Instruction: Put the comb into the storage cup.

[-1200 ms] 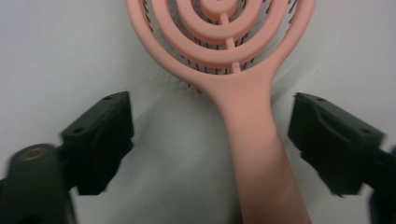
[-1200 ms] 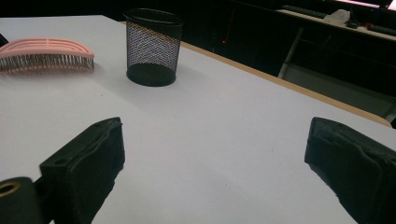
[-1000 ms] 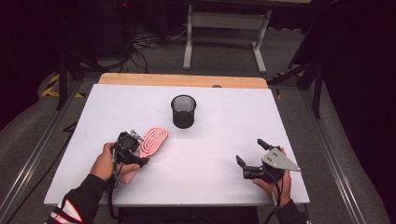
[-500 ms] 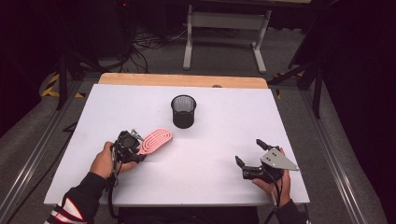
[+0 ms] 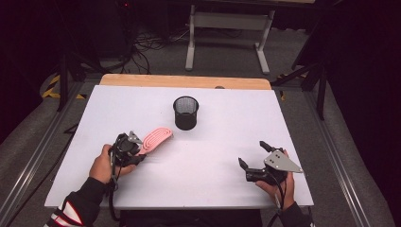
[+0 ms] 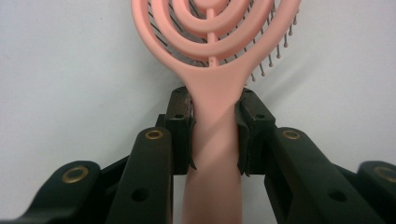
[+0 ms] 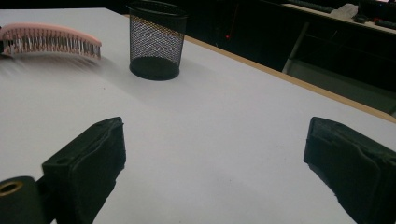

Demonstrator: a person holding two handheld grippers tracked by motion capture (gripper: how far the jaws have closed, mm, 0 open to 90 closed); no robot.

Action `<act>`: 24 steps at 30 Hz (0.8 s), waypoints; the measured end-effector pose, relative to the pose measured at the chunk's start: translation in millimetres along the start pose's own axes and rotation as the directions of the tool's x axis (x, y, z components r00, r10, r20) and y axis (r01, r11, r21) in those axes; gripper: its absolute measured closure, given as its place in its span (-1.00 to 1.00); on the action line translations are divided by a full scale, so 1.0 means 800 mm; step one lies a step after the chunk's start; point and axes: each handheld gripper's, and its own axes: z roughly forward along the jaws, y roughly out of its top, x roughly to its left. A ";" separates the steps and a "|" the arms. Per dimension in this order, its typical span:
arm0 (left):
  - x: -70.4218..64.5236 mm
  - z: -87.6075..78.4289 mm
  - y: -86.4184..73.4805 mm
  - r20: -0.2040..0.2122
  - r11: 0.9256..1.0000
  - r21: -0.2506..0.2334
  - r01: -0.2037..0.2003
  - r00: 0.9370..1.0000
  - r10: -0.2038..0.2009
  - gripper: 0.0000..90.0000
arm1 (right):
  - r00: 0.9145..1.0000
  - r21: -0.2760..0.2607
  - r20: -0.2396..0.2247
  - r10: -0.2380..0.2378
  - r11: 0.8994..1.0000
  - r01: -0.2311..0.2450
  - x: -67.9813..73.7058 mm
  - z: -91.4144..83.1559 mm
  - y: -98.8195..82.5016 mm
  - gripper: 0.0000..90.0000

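Hairbrush [image 5: 155, 138] left of cup [image 5: 186, 112], on table [image 5: 227, 137]

The high view looks forward and down over the whole counter [image 5: 227, 118]. Each tool's camera sits low and close; both share the pink hairbrush [image 6: 210, 42].

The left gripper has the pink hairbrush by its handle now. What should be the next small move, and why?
Probably lift the hairbrush a little off the table. The left gripper has just closed its jaws on the handle, pads against both sides, while the bristles face down near the surface. The mesh cup stands just beyond.
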 end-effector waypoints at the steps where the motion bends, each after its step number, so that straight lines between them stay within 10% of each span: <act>1: 0.001 -0.002 -0.001 0.000 1.000 -0.009 0.000 1.000 0.000 0.57 | 1.000 0.002 0.000 -0.001 1.000 0.001 0.000 0.000 0.000 -0.86; 13: -0.001 -0.010 -0.006 -0.009 0.998 -0.070 -0.001 1.000 0.000 0.61 | 1.000 0.003 0.002 -0.001 1.000 0.001 0.000 0.001 0.000 -0.86; 24: -0.003 0.001 -0.006 0.001 1.000 -0.014 -0.019 1.000 0.019 0.61 | 1.000 0.016 0.001 -0.007 1.000 0.007 0.001 0.003 -0.001 -0.86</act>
